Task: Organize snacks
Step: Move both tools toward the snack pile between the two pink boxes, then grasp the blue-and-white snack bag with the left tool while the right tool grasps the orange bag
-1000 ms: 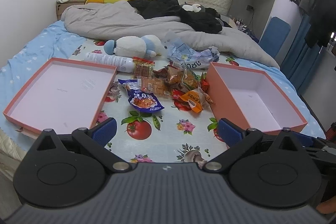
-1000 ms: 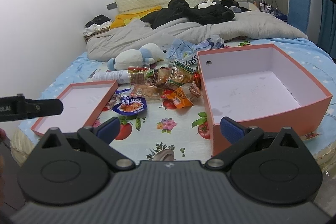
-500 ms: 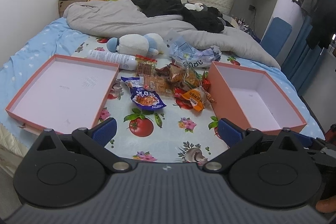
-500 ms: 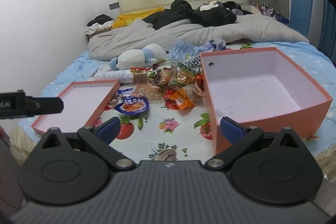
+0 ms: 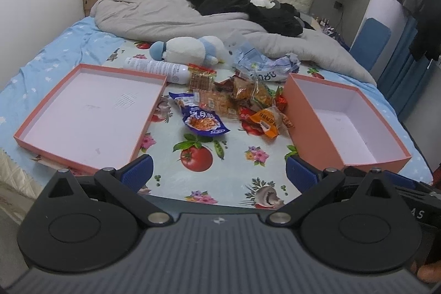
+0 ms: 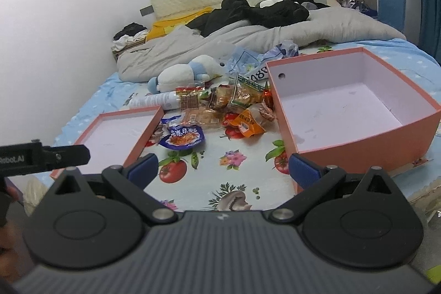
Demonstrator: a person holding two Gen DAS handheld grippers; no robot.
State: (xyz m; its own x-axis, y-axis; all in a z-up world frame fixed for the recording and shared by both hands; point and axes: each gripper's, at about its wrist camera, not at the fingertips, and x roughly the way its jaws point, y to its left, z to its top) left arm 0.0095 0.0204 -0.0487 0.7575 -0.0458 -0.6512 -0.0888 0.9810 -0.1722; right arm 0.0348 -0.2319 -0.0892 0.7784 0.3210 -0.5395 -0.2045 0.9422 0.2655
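A bed (image 5: pixel 55 51) is filling most of both views, and a printed cloth (image 5: pixel 198 178) with tomatoes and flowers is lying over its near end. A grey quilt (image 5: pixel 171 18) is sprawling across the upper middle of the frame, with black clothes (image 5: pixel 242 4) heaped on it. A deep pink box (image 5: pixel 344 123) is sitting open at the right of the left wrist view, and a shallow pink lid (image 5: pixel 82 112) is lying open at the left; nothing is showing inside either. Between them, at the centre of the frame, the snacks (image 5: pixel 234 104) are lying in a loose pile on the cloth, the right side of the pile reaching the deep box's wall. A blue-and-white plush toy (image 5: pixel 190 50) is lying just above the pile, beside a white bottle (image 5: pixel 157 69) on its side and a crumpled clear bag (image 5: pixel 264 65). A blue packet (image 5: pixel 202 121) is resting at the near left edge of the pile, an orange packet (image 5: pixel 266 121) at its near right. The left hand-held gripper (image 5: pixel 219 175) is hovering at the bottom centre of its view, jaws spread wide and holding nothing. The right hand-held gripper (image 6: pixel 223 167) is likewise gaping wide and bare, low in its own view, well short of the snacks.
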